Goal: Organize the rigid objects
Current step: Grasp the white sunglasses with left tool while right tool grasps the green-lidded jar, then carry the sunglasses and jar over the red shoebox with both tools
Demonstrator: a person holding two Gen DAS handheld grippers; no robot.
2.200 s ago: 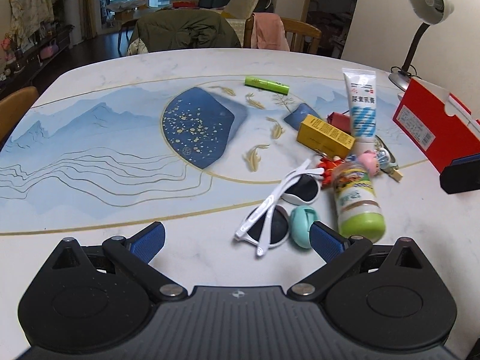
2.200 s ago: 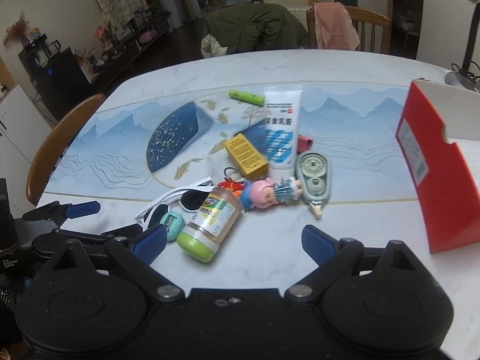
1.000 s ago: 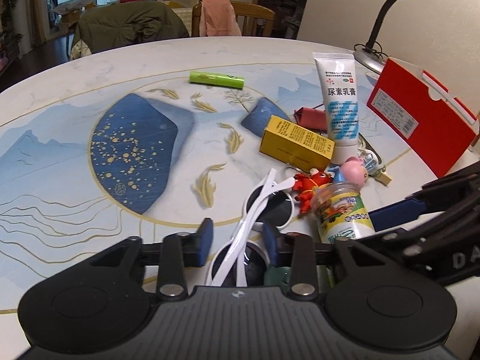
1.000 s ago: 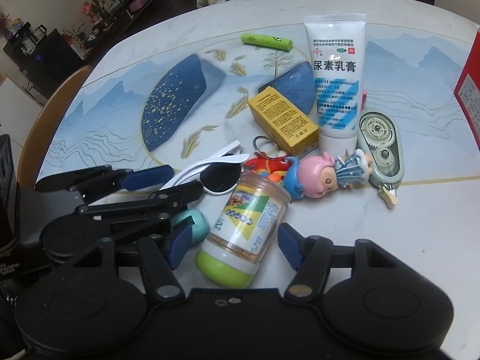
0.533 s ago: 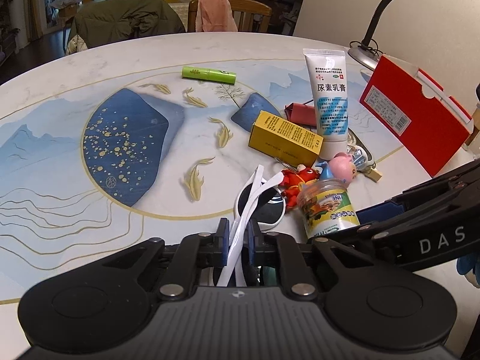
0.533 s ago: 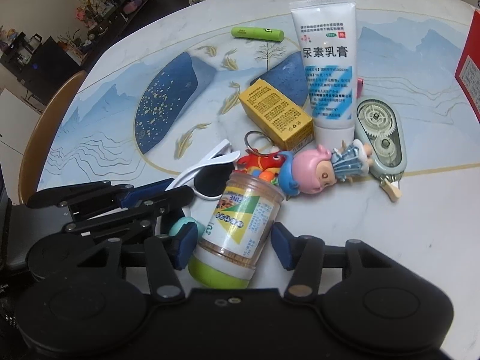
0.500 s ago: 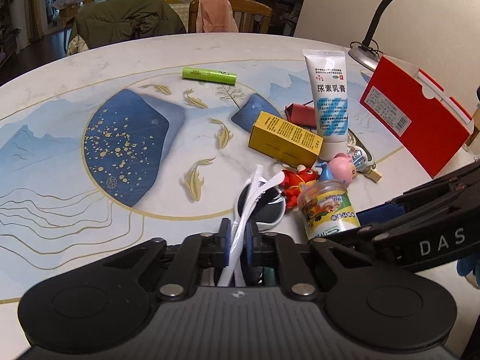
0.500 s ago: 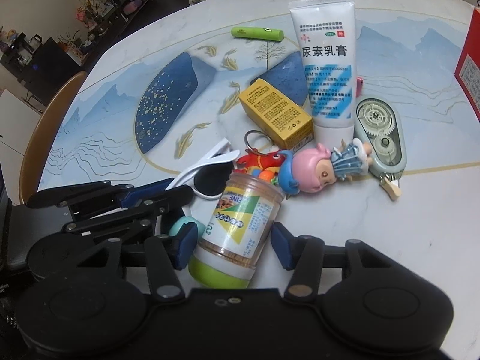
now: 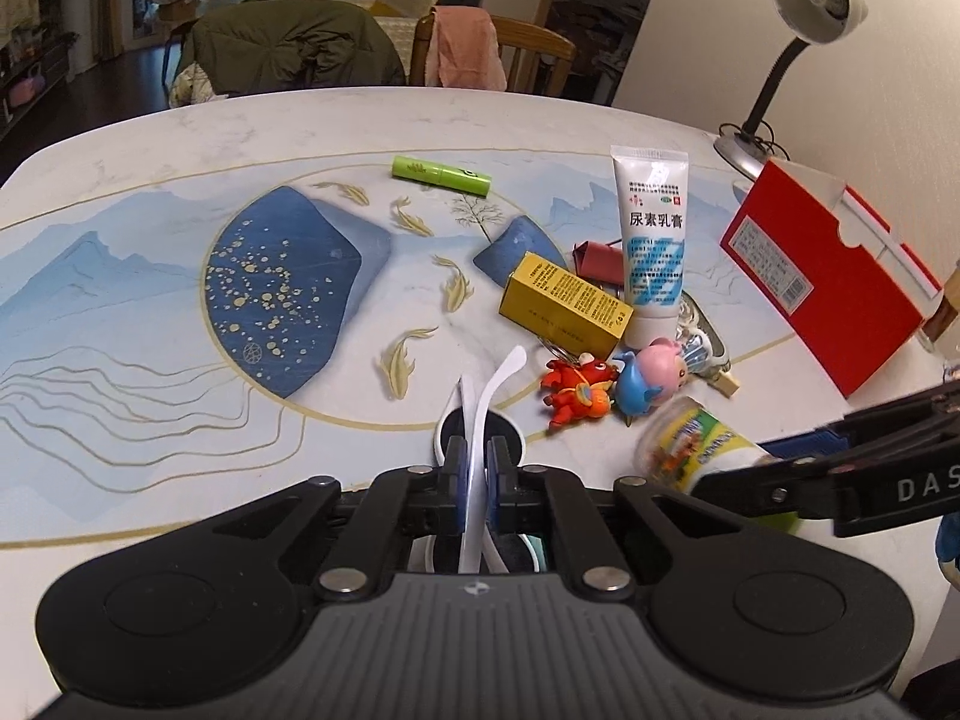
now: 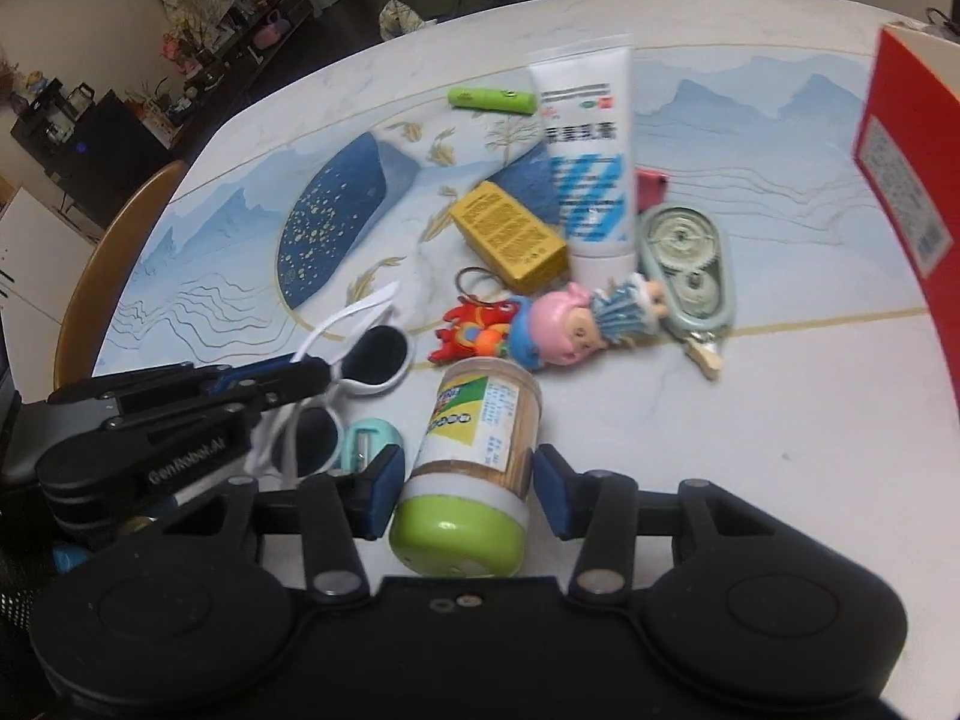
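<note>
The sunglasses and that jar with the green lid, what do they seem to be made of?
The sunglasses look like glossy white plastic: thin, smooth arms around dark, shiny lenses. The jar seems clear plastic or glass, I cannot tell which; pale, wood-coloured sticks show through its wall beside a printed paper-like label. Its green lid looks like smooth moulded plastic with a soft sheen.

The white sunglasses with dark lenses are sitting folded between the blue pads of the left gripper, their arms pointing forward. The jar with a green lid is lying on its side between the fingers of the right gripper, lid toward the tool. Ahead are lying the red keychain toy, pink-headed doll, yellow box and white tube.
</note>
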